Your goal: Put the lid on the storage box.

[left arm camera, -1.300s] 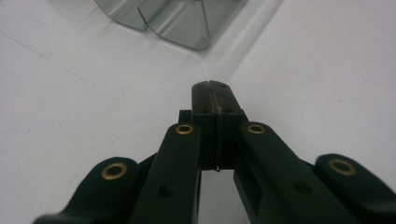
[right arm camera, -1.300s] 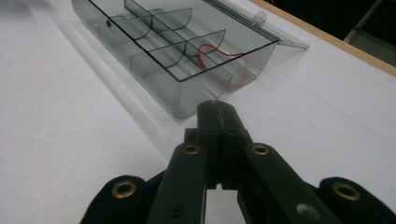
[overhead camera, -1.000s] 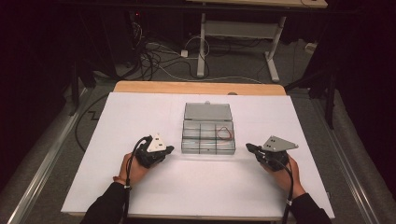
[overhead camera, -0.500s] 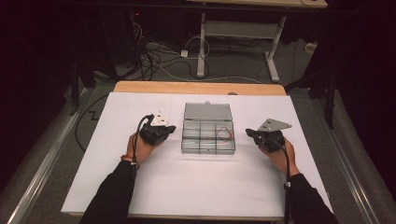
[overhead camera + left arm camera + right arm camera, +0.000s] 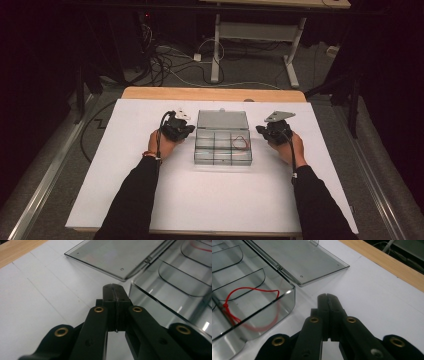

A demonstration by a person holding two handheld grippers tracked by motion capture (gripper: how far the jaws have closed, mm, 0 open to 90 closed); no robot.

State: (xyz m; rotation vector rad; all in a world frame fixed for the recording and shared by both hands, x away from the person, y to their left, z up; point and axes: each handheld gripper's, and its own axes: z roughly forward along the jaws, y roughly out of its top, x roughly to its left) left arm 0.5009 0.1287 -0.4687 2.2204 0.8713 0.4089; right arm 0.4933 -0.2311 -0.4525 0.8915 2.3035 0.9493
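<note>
Two grippers flank a clear box [image 5: 222, 147] in the middle of the white table [image 5: 150, 200]. Its lid [image 5: 221, 120] lies open and flat behind it. Left gripper [image 5: 186, 131] sits just beside the box's left wall, jaws pressed together on nothing. Right gripper [image 5: 264, 131] sits near the right wall, jaws likewise together. One red cord [image 5: 242, 307] lies in a right-hand compartment.

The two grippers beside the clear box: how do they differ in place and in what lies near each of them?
The left gripper is at the box's left wall; the right gripper is at its right wall. The red cord lies in the compartment near the right gripper; the compartments near the left gripper look empty. Both are shut, holding nothing.
</note>
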